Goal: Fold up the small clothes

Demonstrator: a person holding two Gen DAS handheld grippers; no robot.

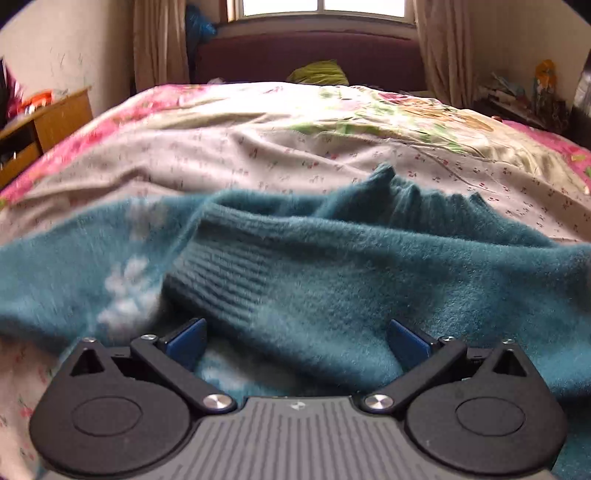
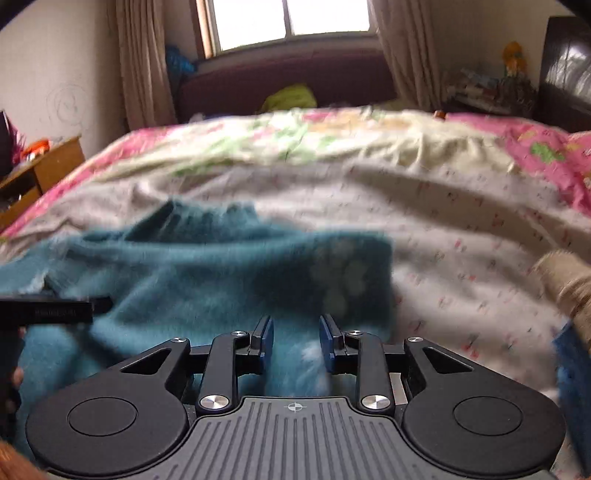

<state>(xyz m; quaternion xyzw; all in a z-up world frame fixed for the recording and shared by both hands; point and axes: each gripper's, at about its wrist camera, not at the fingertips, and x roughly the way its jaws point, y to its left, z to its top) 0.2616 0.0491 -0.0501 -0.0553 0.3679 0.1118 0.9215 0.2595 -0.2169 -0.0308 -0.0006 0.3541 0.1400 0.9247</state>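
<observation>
- Teal sweater (image 1: 332,266) lies crumpled across the near part of the bed (image 1: 221,155), on a grey sheet with small flower print.
- Ribbed cuff (image 1: 221,280) of a sleeve lies on top of the sweater body, just ahead of the left gripper (image 1: 297,341).
- White flower pattern (image 1: 125,291) shows on the sweater, left of the cuff.
- Left gripper: jaws spread wide, blue pads (image 1: 186,341) on each side of the sleeve fabric, low over the sweater; nothing pinched.
- Right gripper (image 2: 296,341): jaws partly apart, a narrow gap between the blue pads (image 2: 266,341). Teal fabric sits in the gap; cannot tell if the pads touch it.
- Right view is motion-blurred; the sweater (image 2: 207,273) fills the left half there, with pale flower marks (image 2: 343,277) near its right edge.
- Black body of the left gripper (image 2: 48,312) shows at the left edge of the right view, over the sweater.
- Beige knit item (image 2: 569,280) lies on the sheet at the far right, well apart from the sweater.
- Pink floral quilt (image 1: 110,122) covers the far part of the bed; a yellow-green cloth (image 1: 319,74) lies beyond it, below the window (image 1: 317,7).
- Wooden cabinet (image 1: 55,118) stands left of the bed.
</observation>
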